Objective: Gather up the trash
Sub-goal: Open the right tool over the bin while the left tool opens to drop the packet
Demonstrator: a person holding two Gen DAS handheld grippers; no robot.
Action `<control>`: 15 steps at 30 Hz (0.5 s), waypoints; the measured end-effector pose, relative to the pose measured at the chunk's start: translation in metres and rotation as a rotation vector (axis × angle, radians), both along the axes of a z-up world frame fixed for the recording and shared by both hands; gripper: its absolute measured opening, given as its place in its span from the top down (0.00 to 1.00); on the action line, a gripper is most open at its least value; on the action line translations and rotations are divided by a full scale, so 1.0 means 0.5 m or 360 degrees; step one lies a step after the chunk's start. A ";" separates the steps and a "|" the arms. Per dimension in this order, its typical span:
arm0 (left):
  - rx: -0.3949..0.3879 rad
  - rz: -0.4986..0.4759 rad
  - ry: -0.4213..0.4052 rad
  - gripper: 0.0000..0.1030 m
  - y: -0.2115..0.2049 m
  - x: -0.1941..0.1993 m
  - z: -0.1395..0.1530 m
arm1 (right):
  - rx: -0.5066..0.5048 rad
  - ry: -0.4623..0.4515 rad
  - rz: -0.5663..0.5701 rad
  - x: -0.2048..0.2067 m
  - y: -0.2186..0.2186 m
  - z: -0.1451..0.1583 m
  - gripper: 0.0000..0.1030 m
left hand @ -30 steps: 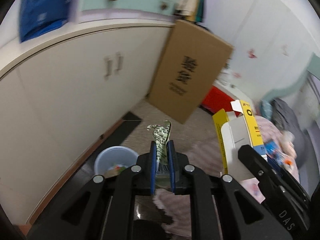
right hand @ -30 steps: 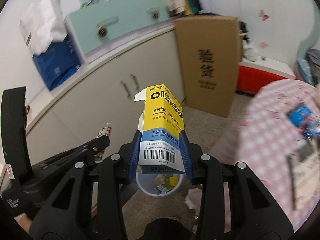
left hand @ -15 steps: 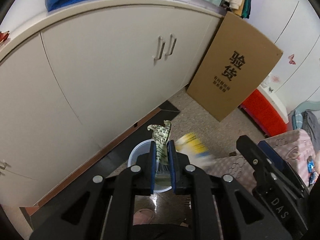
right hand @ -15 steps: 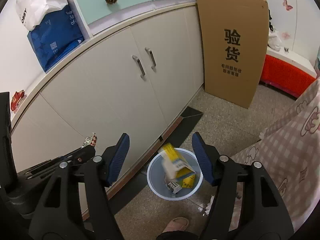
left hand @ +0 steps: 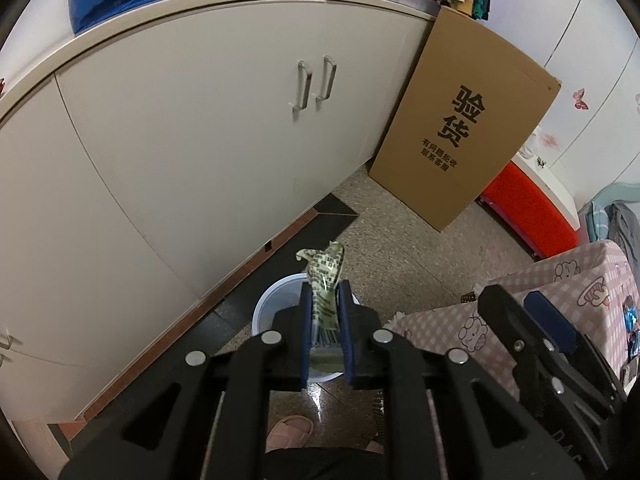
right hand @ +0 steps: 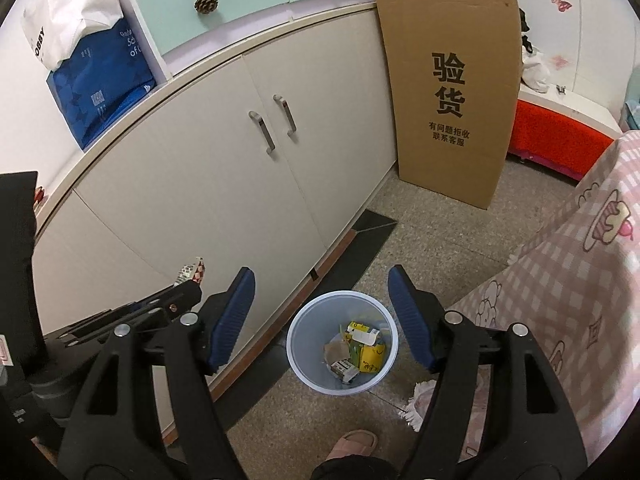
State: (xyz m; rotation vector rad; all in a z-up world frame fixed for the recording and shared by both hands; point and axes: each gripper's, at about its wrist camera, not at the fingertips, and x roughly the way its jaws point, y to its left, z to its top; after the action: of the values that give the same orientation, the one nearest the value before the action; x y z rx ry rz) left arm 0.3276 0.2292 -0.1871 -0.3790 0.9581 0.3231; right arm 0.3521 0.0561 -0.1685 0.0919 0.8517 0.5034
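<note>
My left gripper [left hand: 325,288] is shut on a crumpled green printed wrapper [left hand: 325,276] and holds it above the pale blue trash bin [left hand: 267,304]. My right gripper [right hand: 322,284] is open and empty, high above the same bin [right hand: 298,338]. A yellow and white carton [right hand: 366,344] lies inside the bin with other scraps. The left gripper with its wrapper [right hand: 192,274] shows at the left of the right wrist view. The right gripper's finger [left hand: 520,336] shows at the right of the left wrist view.
White cabinet doors [right hand: 224,184] stand close behind the bin. A tall cardboard box [right hand: 452,92] leans at their right end. A pink checked cloth [right hand: 580,280] hangs at the right. A foot in a pink slipper [right hand: 352,444] stands near the bin.
The right gripper opened and let the yellow carton fall into the bin. Both grippers tilted down over the bin. The left gripper still holds the wrapper.
</note>
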 end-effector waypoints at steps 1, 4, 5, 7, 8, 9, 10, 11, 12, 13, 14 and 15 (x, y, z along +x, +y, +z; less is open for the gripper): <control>0.0000 -0.0001 -0.0001 0.86 -0.003 0.000 0.001 | -0.0002 -0.0005 -0.0003 -0.001 -0.001 0.001 0.33; 0.0007 -0.0006 -0.0005 0.86 -0.008 0.002 0.002 | 0.0003 -0.0016 -0.0013 -0.004 -0.008 0.005 0.33; 0.0007 -0.0008 -0.0006 0.86 -0.009 0.003 0.003 | 0.0007 -0.0019 -0.0016 -0.005 -0.010 0.007 0.33; 0.0008 -0.0014 -0.0007 0.86 -0.012 0.006 0.005 | 0.0015 -0.0033 -0.0022 -0.007 -0.016 0.010 0.33; 0.0009 -0.0018 -0.0010 0.86 -0.014 0.007 0.006 | 0.0019 -0.0039 -0.0028 -0.008 -0.019 0.012 0.33; 0.0010 -0.0022 -0.0013 0.86 -0.014 0.007 0.007 | 0.0023 -0.0049 -0.0037 -0.009 -0.022 0.014 0.33; 0.0014 -0.0023 -0.0014 0.86 -0.016 0.008 0.009 | 0.0025 -0.0058 -0.0049 -0.010 -0.026 0.017 0.32; 0.0019 -0.0024 -0.0020 0.86 -0.018 0.010 0.011 | 0.0032 -0.0064 -0.0058 -0.011 -0.030 0.018 0.32; 0.0022 -0.0023 -0.0022 0.86 -0.019 0.011 0.013 | 0.0039 -0.0070 -0.0065 -0.010 -0.032 0.021 0.32; 0.0025 -0.0022 -0.0025 0.86 -0.020 0.011 0.015 | 0.0044 -0.0080 -0.0075 -0.010 -0.037 0.023 0.32; 0.0023 -0.0023 -0.0029 0.86 -0.021 0.012 0.017 | 0.0047 -0.0087 -0.0086 -0.010 -0.042 0.025 0.32; 0.0019 -0.0026 -0.0036 0.86 -0.023 0.015 0.019 | 0.0053 -0.0090 -0.0093 -0.010 -0.045 0.027 0.32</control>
State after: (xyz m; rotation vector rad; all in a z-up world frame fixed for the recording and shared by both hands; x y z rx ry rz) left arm 0.3349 0.2176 -0.1777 -0.3632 0.9364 0.3091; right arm 0.3474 0.0336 -0.1551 0.1324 0.7834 0.4633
